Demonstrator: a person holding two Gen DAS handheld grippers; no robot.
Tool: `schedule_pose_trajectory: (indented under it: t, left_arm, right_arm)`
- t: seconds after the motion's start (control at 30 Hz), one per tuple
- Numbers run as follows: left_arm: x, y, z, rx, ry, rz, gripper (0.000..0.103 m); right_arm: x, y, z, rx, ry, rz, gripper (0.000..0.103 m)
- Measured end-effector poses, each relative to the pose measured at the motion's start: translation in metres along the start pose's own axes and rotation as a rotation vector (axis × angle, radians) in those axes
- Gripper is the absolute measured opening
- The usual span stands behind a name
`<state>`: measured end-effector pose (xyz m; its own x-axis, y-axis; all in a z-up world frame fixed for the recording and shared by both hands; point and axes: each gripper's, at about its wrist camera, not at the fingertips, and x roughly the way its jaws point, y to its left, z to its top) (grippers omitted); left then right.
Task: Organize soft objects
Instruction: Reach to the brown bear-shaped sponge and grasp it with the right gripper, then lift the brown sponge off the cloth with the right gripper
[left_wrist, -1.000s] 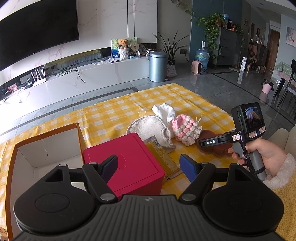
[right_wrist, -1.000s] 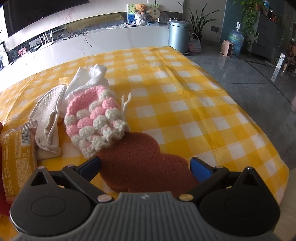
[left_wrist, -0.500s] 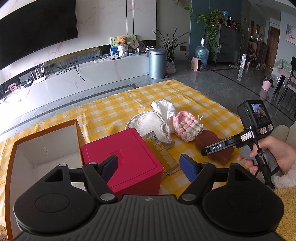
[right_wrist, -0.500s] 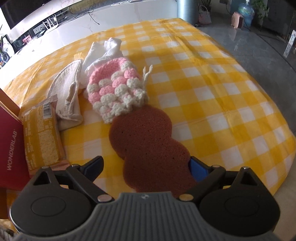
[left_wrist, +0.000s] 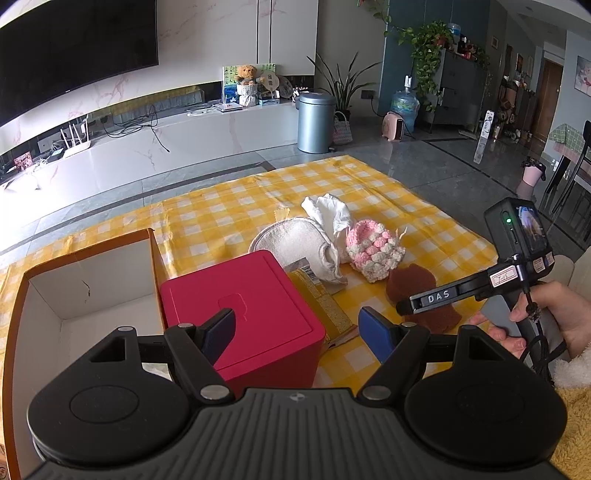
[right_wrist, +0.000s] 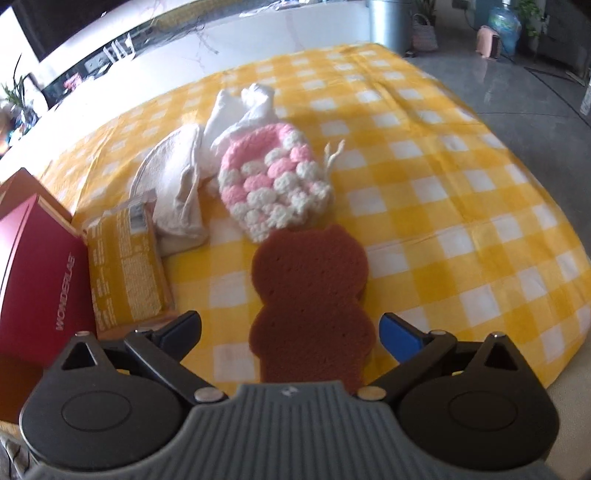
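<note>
A brown bear-shaped sponge (right_wrist: 312, 291) lies on the yellow checked cloth (right_wrist: 443, 192); it also shows in the left wrist view (left_wrist: 413, 286). My right gripper (right_wrist: 291, 332) is open, its jaws on either side of the sponge's near end, above it. Behind the sponge lie a pink and white crochet pouch (right_wrist: 273, 184), a white cloth (right_wrist: 240, 110) and a cream pad (right_wrist: 177, 184). My left gripper (left_wrist: 299, 328) is open and empty above a red box (left_wrist: 240, 306). An open cardboard box (left_wrist: 85, 295) stands to the left.
A yellow snack packet (right_wrist: 125, 258) lies between the red box (right_wrist: 33, 277) and the pad. The table edge drops to a grey floor on the right (right_wrist: 535, 92). A grey bin (left_wrist: 316, 122) and a white TV bench (left_wrist: 184, 136) stand beyond the table.
My right gripper has risen and drawn back, so the whole sponge now shows between its jaws. The left gripper has lifted slightly. Both stay open.
</note>
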<state>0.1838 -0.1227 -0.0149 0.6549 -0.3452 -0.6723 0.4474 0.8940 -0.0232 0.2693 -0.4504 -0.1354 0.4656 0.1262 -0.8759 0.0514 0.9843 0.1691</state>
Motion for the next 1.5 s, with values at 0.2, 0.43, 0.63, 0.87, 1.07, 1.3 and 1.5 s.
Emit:
schedule_pose_trajectory:
  t: [0.2, 0.43, 0.63, 0.87, 1.07, 1.3, 1.5]
  left_arm:
    - [-0.001, -0.003, 0.001, 0.010, -0.002, 0.003, 0.089]
    - [-0.002, -0.008, -0.001, 0.024, 0.007, 0.007, 0.089]
    - [-0.002, -0.015, 0.003, 0.037, 0.012, 0.012, 0.089]
    - [0.003, -0.027, 0.014, 0.124, 0.024, 0.048, 0.089]
    - [0.028, -0.034, 0.030, 0.099, 0.107, 0.013, 0.089]
    - [0.061, -0.050, 0.045, 0.082, 0.180, 0.033, 0.089]
    - [0.094, -0.064, 0.055, 0.123, 0.277, 0.072, 0.089]
  right_arm:
    - [0.024, 0.002, 0.005, -0.030, 0.107, -0.137, 0.100]
    - [0.024, -0.016, 0.006, 0.043, 0.078, -0.177, 0.074]
    - [-0.015, -0.017, -0.002, 0.161, -0.058, -0.196, 0.073]
    - [-0.046, -0.001, -0.010, 0.251, -0.191, -0.199, 0.073]
    - [-0.041, 0.016, -0.011, 0.181, -0.195, -0.162, 0.073]
    - [-0.037, -0.004, -0.015, 0.244, -0.185, -0.185, 0.073]
    - [-0.036, -0.012, -0.015, 0.252, -0.184, -0.189, 0.073]
